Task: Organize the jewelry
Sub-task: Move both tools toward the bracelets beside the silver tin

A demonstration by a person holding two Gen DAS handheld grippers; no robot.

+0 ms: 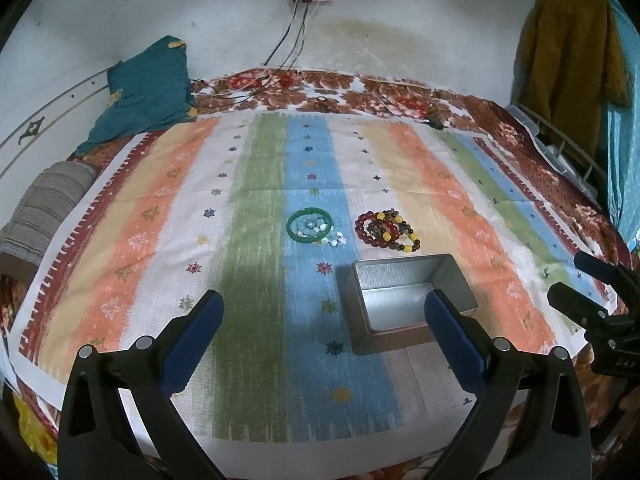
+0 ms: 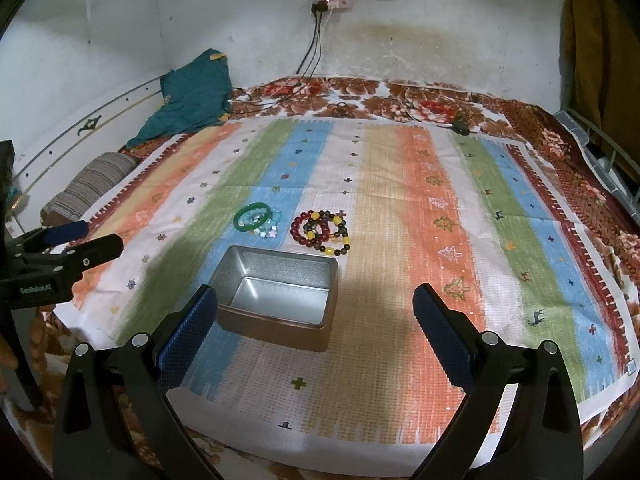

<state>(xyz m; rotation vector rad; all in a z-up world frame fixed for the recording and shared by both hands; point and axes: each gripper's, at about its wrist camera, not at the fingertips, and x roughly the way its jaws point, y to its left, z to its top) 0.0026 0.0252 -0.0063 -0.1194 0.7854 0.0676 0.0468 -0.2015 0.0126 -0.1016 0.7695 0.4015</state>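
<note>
An open empty metal tin [image 1: 404,300] [image 2: 276,292] stands on the striped cloth. Beyond it lie a green bangle [image 1: 309,227] [image 2: 252,216] with pale blue and white beads, and a pile of dark red and yellow bead bracelets [image 1: 386,229] [image 2: 322,232]. My left gripper [image 1: 324,316] is open and empty, hovering in front of the tin; it also shows in the right wrist view [image 2: 82,240]. My right gripper [image 2: 316,320] is open and empty, near the tin's front; it also shows at the right edge of the left wrist view [image 1: 580,280].
The striped cloth [image 1: 256,240] [image 2: 440,280] covers a floral bedspread. A teal garment [image 1: 144,92] and a striped roll [image 1: 48,204] lie at the far left. Cables run down from a wall power strip [image 2: 332,2]. Clothes hang at the right [image 1: 568,52].
</note>
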